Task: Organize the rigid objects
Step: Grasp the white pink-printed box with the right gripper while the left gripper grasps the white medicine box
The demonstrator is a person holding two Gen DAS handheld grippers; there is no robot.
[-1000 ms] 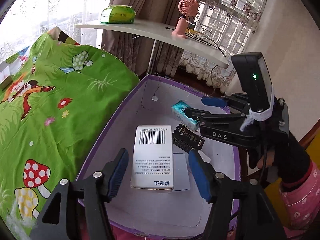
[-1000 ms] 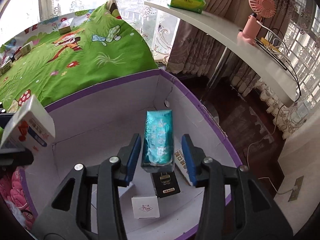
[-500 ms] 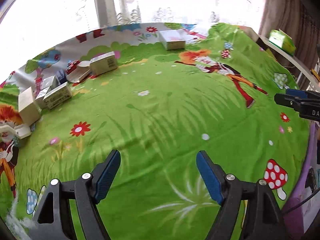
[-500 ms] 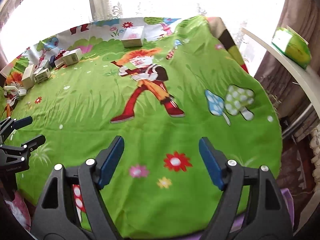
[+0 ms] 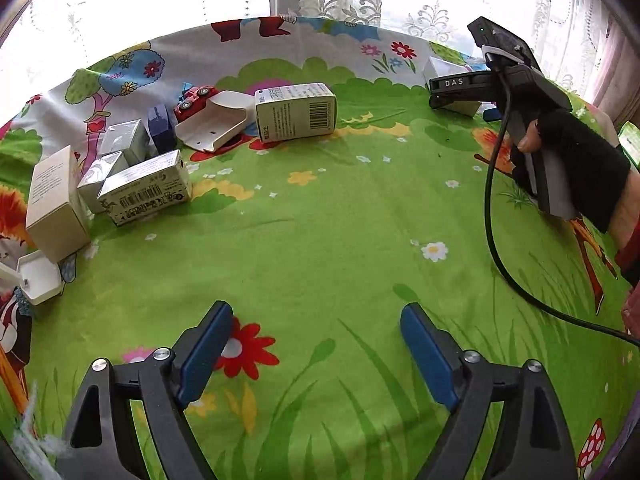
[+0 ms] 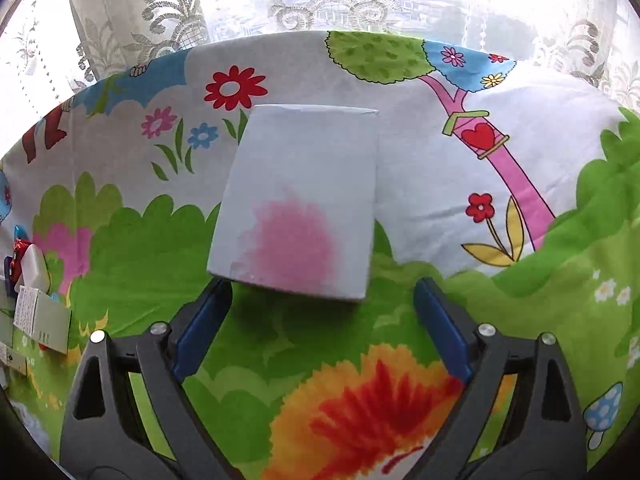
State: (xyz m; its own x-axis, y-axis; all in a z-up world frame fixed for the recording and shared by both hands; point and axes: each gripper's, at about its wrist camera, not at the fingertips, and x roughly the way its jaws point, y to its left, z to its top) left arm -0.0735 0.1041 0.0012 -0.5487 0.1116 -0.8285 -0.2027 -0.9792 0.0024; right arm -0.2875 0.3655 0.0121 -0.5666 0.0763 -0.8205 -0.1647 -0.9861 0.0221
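Note:
My left gripper (image 5: 316, 344) is open and empty above the green cartoon cloth (image 5: 340, 240). Several boxes lie at the far left: a barcode box (image 5: 296, 112), a silver box (image 5: 146, 188), a tan box (image 5: 54, 204), a white tray (image 5: 212, 124) and a red toy car (image 5: 194, 98). My right gripper (image 6: 320, 308) is open, just short of a white box with a pink patch (image 6: 300, 204) that lies on the cloth. The right gripper also shows in the left wrist view (image 5: 460, 88), over that white box (image 5: 444, 70).
A small white hexagonal case (image 5: 38, 282) lies at the left edge. A black cable (image 5: 504, 256) trails from the right gripper across the cloth. Lace curtains (image 6: 320, 0) hang behind the table. More boxes (image 6: 40, 316) sit at the left in the right wrist view.
Both grippers let go of their boxes in the purple bin, then swung to the cloth-covered table. The right gripper has moved up close to the white pink-patched box.

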